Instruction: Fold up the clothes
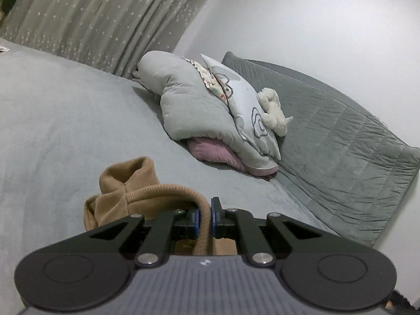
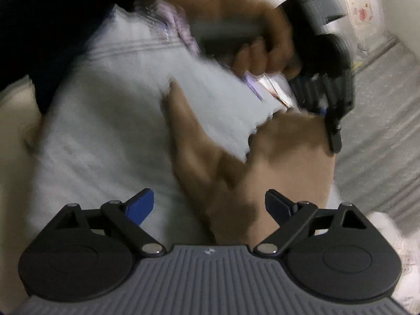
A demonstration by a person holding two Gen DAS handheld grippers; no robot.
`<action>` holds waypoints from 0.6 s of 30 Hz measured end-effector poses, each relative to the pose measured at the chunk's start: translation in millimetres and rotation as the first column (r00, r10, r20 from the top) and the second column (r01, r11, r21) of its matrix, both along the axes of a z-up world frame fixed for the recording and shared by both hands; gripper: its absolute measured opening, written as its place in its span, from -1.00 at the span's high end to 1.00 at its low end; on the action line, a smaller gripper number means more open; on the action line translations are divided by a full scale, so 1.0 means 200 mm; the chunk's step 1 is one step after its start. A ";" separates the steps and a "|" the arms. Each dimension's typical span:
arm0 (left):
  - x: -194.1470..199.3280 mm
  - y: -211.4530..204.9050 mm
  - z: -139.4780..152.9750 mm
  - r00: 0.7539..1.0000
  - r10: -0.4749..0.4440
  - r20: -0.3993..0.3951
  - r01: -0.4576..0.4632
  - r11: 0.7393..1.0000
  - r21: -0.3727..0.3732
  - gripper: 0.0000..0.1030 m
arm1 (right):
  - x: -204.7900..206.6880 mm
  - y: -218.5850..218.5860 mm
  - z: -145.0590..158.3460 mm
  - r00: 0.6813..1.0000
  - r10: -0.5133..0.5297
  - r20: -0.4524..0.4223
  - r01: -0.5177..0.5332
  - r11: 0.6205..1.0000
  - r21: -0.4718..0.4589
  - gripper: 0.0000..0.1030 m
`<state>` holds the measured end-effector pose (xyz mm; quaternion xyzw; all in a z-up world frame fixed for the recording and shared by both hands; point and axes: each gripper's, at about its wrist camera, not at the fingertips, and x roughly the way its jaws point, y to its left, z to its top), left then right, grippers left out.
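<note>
A tan-brown garment (image 1: 123, 194) lies bunched on the grey bed (image 1: 52, 120). My left gripper (image 1: 204, 220) is shut on its ribbed hem, which runs between the blue pads. In the right wrist view the same tan garment (image 2: 262, 173) hangs blurred in front of my right gripper (image 2: 210, 207), whose jaws stand wide open with cloth between them but not pinched. The left gripper (image 2: 333, 131) shows there too, held in a hand and pinching the garment's upper edge.
A folded grey quilt (image 1: 189, 105), a patterned pillow (image 1: 246, 105), a pink cushion (image 1: 218, 152) and a white soft toy (image 1: 273, 110) are piled at the bed's head. A quilted headboard pad (image 1: 341, 131) leans on the wall. A white cloth (image 2: 118, 110) lies behind the garment.
</note>
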<state>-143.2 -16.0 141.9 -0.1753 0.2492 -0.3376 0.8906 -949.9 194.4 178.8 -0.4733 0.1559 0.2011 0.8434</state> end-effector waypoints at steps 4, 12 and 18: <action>-0.03 0.01 -0.01 0.999 -0.004 0.033 0.004 1.000 0.010 0.86 | 0.08 -0.25 0.26 0.977 -0.211 -0.035 0.214 0.955 0.204 0.50; -0.09 0.04 0.14 0.990 0.025 0.141 -0.030 0.999 0.034 0.88 | -0.15 -0.96 1.03 0.923 -0.384 0.020 0.300 0.752 0.586 0.69; -0.14 -0.01 0.16 0.978 -0.018 0.207 -0.001 0.996 0.091 0.87 | -0.11 -1.52 1.43 0.893 -0.448 0.050 0.305 0.681 0.666 0.69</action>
